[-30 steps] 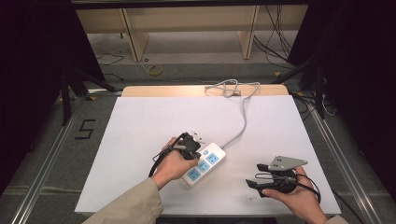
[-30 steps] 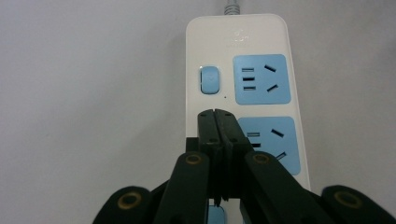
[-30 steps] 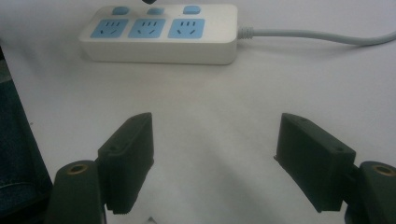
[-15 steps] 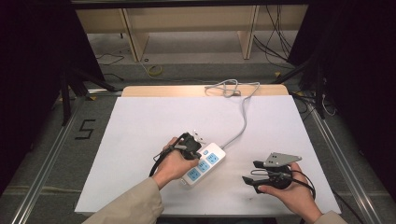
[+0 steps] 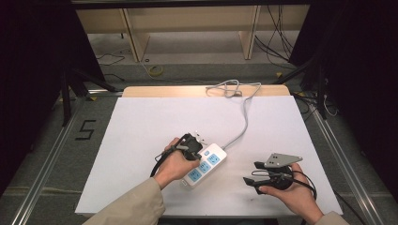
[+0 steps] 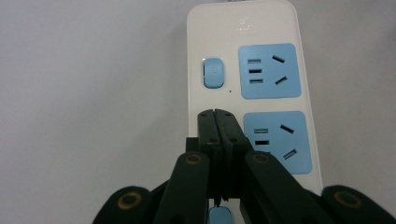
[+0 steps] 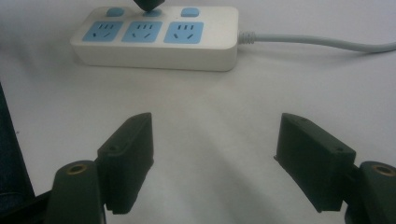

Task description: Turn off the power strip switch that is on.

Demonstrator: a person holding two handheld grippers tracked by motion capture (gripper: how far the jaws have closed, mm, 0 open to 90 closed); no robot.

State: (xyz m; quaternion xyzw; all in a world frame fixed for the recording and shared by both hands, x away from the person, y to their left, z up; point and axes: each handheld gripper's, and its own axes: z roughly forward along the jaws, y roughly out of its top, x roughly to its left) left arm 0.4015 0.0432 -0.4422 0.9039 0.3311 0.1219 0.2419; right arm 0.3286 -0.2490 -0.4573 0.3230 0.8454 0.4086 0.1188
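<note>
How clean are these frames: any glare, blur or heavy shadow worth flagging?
High view: even light on the white table, surroundings fall into dark; power strip legible. Left gripper view: strip sharp, shut left gripper in front of it slightly soft, no glare. Right gripper view: open right gripper blurred near the lens, strip in focus, a soft bright patch on the table between the jaws.

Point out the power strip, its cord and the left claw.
Power strip (image 6: 254, 28), left gripper view, bare white top end.
Cord (image 5: 244, 117), high view, mid-run on the table.
Left claw (image 6: 219, 122), left gripper view, closed tips.

Glossy white plastic power strip
</note>
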